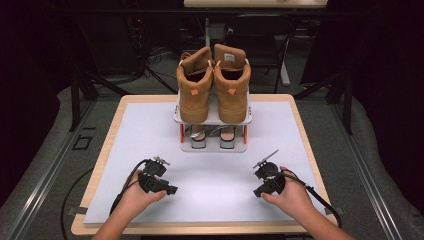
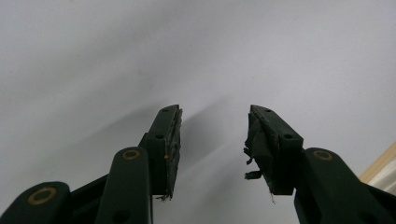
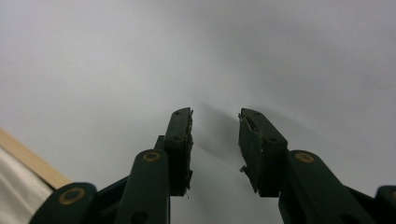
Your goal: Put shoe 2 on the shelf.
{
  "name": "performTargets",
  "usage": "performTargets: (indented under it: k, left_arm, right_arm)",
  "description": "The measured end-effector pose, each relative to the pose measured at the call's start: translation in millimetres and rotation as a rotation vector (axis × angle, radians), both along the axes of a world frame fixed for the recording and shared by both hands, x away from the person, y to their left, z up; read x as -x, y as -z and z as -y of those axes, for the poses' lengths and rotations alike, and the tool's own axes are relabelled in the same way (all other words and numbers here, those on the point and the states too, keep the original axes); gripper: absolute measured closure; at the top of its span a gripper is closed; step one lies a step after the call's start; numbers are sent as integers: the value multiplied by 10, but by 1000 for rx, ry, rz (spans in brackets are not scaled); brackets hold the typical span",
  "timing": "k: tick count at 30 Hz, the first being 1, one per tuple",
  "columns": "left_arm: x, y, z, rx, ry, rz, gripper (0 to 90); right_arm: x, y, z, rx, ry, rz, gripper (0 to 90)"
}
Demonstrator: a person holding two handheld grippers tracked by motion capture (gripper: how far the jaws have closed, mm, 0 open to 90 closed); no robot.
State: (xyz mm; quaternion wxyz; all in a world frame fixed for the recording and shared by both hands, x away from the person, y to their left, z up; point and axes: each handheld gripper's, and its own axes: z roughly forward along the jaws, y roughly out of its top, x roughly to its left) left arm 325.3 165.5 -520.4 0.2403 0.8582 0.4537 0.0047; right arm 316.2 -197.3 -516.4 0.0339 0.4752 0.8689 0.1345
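A pale sheet covers most of the desk (image 1: 100,150), leaving a thin wooden margin along every edge. A white two-tier shoe rack (image 1: 213,120) stands at the middle of the far half, its back close to the far edge. On its top tier sits a pair of tan boots (image 1: 214,85), side by side and touching, heels toward the person; on the lower tier lies a pair of sandals (image 1: 212,136), partly hidden by the rack's frame. In front of the rack the sheet lies open from the left margin to the right and down to the near edge, and both grippers are in this bare stretch, well apart from each other and from the rack.

The left gripper (image 1: 170,189) lies low over the near-left part of the sheet, the hand wrapped around it from below, its tips aimed toward the middle of the desk. Its jaws stand spread with only bare sheet between them, as the left gripper view (image 2: 214,140) shows. The right gripper (image 1: 259,192) lies near the right margin, held the same way and angled inward. Its jaws are also parted and pinch nothing (image 3: 215,144). In each gripper view a strip of the wooden desk edge crosses a lower corner.
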Motion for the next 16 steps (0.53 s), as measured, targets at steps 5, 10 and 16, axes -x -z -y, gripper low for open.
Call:
performTargets:
  k: [5,10,16]
  left_arm:
    - [16,23,-1,16,6,20,541]
    - [22,56,-11,12,1,19,533]
    - [31,68,-7,22,1,30,500]
  right_arm:
    - [76,10,29,-57,16,68,648]
    - [143,36,55,-155,37,86,639]
    - [182,100,57,-201,63,155,602]
